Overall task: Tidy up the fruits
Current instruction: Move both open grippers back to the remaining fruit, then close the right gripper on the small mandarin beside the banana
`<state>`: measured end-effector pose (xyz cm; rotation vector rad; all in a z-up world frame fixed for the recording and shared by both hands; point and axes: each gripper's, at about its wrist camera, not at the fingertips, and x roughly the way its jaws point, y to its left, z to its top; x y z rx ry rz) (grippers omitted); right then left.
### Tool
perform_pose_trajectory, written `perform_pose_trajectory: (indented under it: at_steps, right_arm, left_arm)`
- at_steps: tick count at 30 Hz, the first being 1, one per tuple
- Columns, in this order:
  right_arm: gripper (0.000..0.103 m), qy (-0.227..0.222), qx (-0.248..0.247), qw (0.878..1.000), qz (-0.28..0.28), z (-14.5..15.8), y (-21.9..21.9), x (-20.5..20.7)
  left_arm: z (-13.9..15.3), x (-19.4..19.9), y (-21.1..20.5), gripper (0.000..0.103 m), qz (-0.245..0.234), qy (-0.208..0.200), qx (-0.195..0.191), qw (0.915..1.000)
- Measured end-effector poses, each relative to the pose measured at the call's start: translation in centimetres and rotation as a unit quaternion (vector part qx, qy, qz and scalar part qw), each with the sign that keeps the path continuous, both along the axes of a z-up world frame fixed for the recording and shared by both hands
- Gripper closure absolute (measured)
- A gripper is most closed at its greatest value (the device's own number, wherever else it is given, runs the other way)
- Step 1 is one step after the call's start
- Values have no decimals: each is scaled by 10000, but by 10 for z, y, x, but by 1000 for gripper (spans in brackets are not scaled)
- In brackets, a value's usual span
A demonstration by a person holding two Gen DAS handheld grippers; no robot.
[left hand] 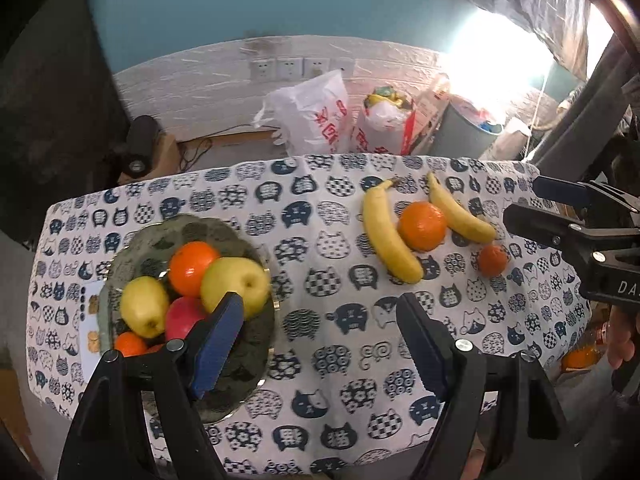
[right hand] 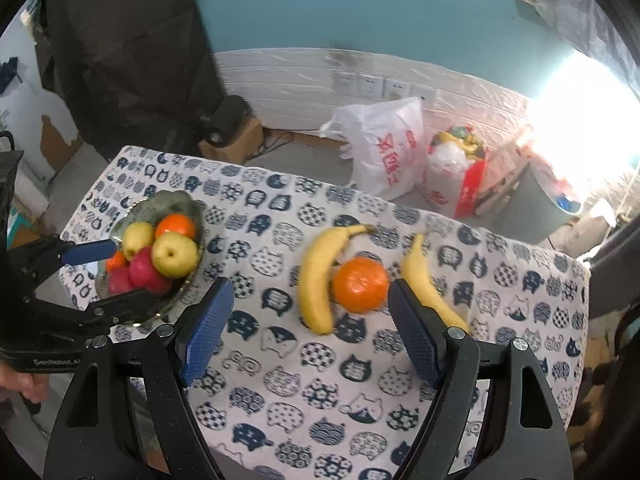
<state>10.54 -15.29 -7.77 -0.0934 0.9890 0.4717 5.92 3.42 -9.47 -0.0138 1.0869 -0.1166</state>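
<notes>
A glass fruit bowl (left hand: 248,332) (right hand: 192,204) sits on the left of the cat-print tablecloth. It holds two yellow-green apples (left hand: 236,286), an orange (left hand: 191,266), red fruit (left hand: 182,320) and small tangerines. Two bananas (left hand: 388,236) (right hand: 316,276), a big orange (left hand: 422,226) (right hand: 361,284) and a small tangerine (left hand: 493,260) lie loose on the right. My left gripper (left hand: 320,316) is open above the cloth, beside the bowl. My right gripper (right hand: 310,312) is open in front of the left banana and the big orange.
Behind the table stand white and red plastic bags (left hand: 316,116) (right hand: 388,148), a grey bin (left hand: 464,132) and wall sockets. A cardboard box with a black object (right hand: 232,128) sits on the floor at the left. Bright light glares at the right.
</notes>
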Motion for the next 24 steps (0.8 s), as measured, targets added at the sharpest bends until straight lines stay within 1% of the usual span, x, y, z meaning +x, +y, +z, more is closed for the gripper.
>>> perform_pose_trajectory:
  at_steps: [6,12,17,20,24]
  right_arm:
    - [23,22,-7,9996,-280,-4,-32,0]
    - [23,76,-72,9985,-531,-13,-60,1]
    - [23,219,-3,9970,-736,-22,-80,5]
    - [23,251,19,9962,-837,-25,-88,9]
    - [23,312,-2,9952,-929,-33,-95,14]
  left_arm:
    - [1,7,-28,23,-249,-16,69,9997]
    - [-5,14,-55,23,-524,27,201,9984]
    - [-10,21,-70,23,-655,60,214,9976]
    - [-14,26,-77,23,-710,12,262,9971]
    - [-24,39,-82,23,-696,114,116,9974]
